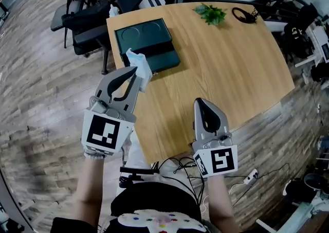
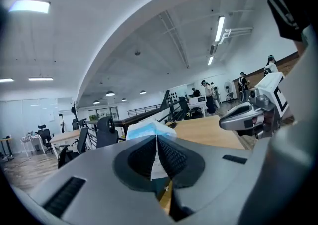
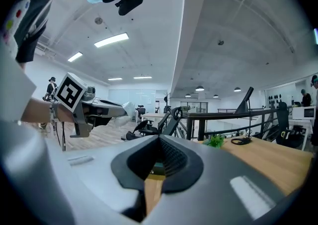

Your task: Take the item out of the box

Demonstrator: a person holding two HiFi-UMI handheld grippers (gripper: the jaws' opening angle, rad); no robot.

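Wooden table (image 1: 221, 72) in an open office: the packet is out of the box and pinched in the left claw.

Over the table's left edge, the left claw (image 1: 136, 72) is clamped on a pale blue packet (image 1: 140, 65). The packet sticks out past the claw's tips, roughly in line with the jaws. The left gripper view shows its thin edge squeezed between the ribbed pads (image 2: 171, 157). The dark green box (image 1: 149, 44) lies open at the far left corner, just beyond the packet, and I judge the packet to be clear of it. Setting the packet down likely means swinging right toward bare wood. The right claw (image 1: 201, 102) is over the near edge, well apart from the box, its jaws pressed together with nothing between them.
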